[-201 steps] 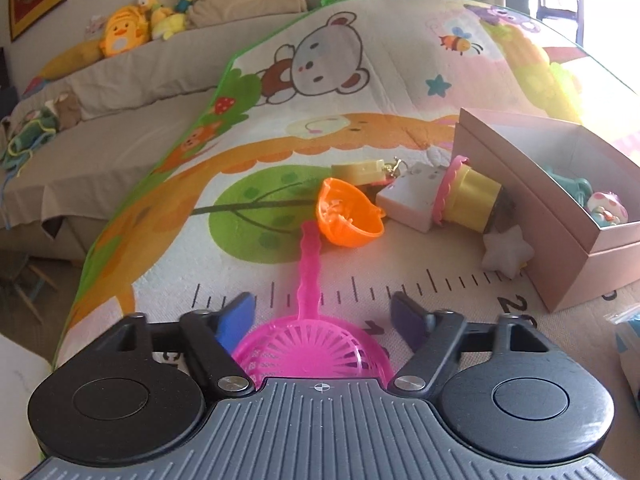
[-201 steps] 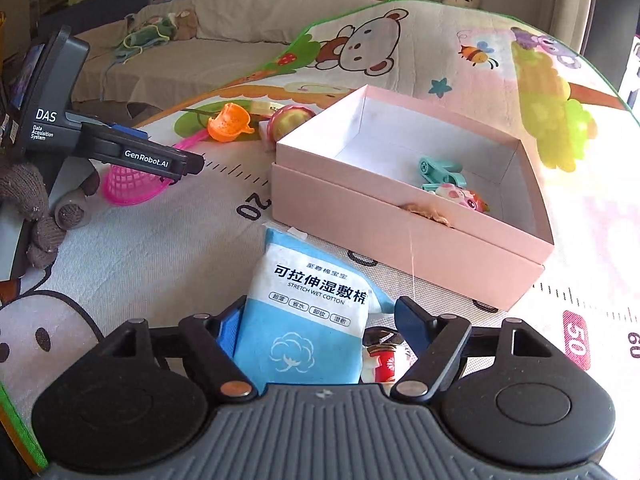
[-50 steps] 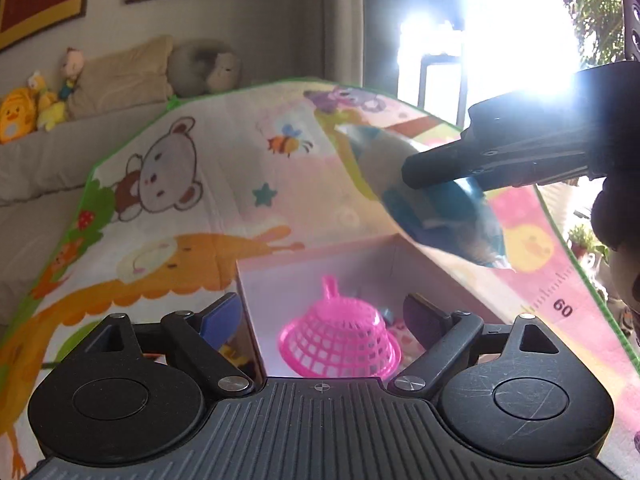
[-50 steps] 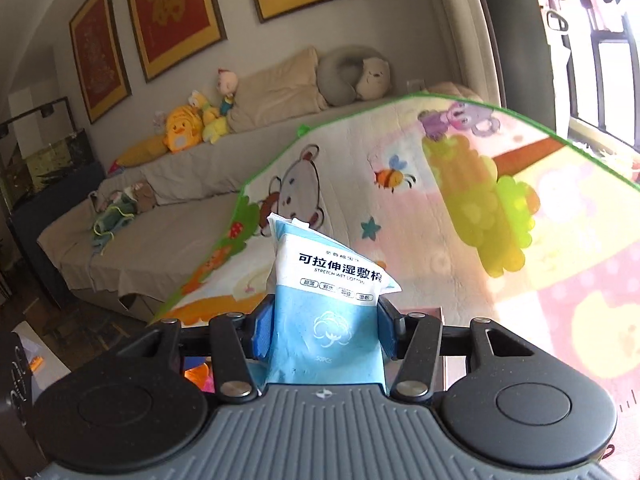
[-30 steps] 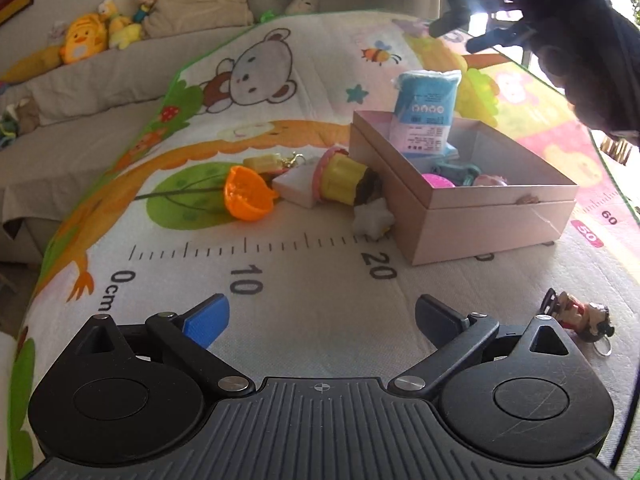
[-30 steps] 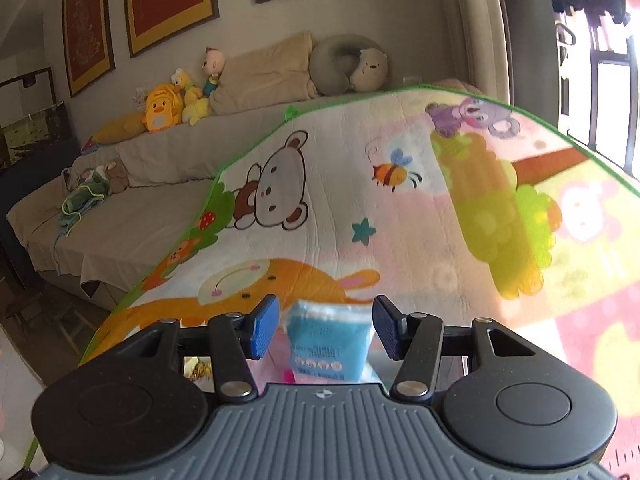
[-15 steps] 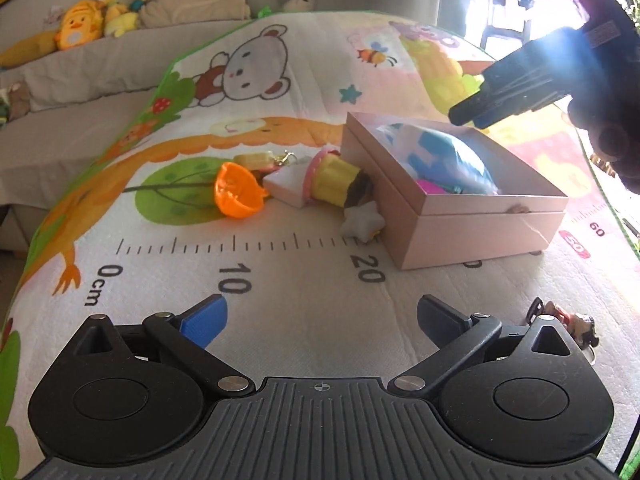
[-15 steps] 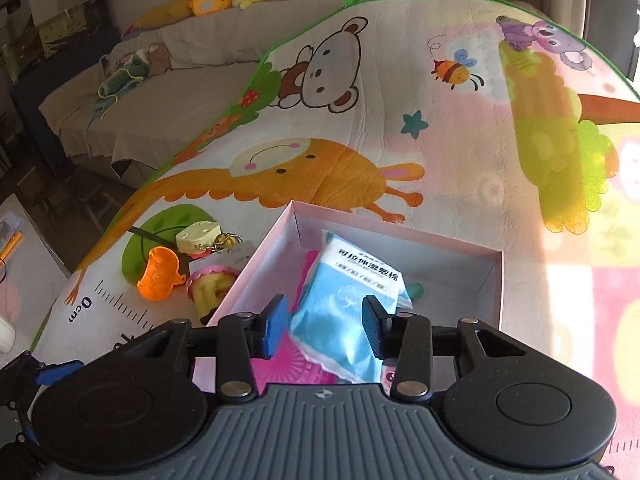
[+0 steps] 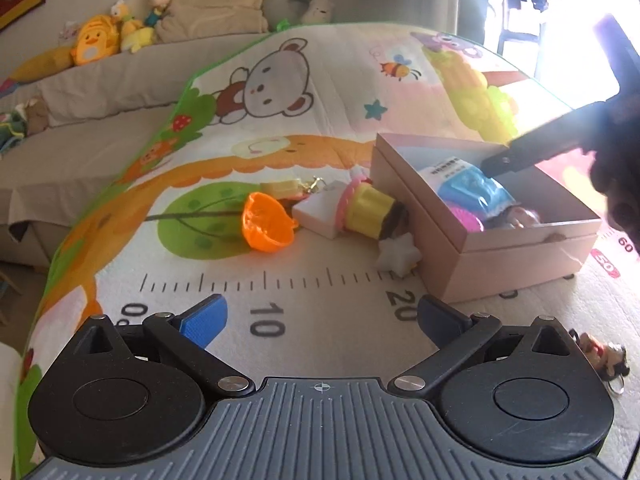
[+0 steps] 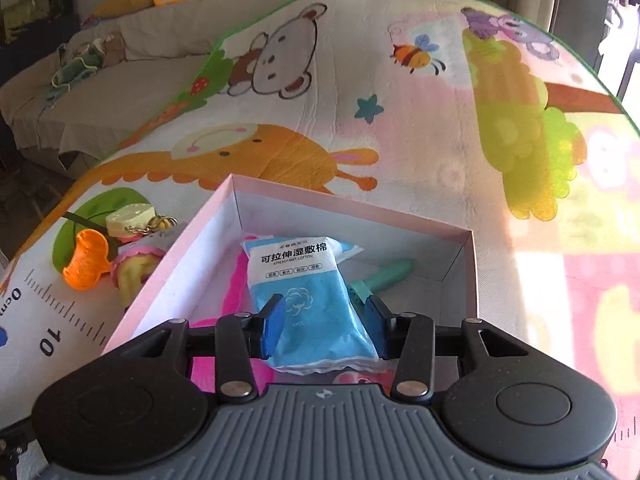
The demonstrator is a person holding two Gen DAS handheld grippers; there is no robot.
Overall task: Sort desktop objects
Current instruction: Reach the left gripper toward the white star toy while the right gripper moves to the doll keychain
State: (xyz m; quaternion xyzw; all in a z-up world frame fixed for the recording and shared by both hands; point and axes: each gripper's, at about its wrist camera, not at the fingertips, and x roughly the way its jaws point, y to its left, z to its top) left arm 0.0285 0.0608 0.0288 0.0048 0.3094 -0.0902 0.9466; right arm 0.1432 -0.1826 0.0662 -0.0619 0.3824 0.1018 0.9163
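The right gripper [image 10: 322,326] straddled a crinkly blue packet [image 10: 310,300] in the pink cardboard box [image 10: 352,208], jaws just reopening, grip unclear. Only the left view showed the left gripper [image 9: 320,320], wide open and empty, and a white star [image 9: 398,254].

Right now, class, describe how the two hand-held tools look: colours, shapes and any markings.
Both look alike. The left tool and right tool each have a grey ribbed body with a small crosshair mark, two round black housings, black linkage arms with silver screws, and blue pads on the fingers. No cables or sleeves show.

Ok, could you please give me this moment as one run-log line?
right gripper: jaws just opened further, blue wet-cotton pack between them, lying in pink box | left gripper: open, empty
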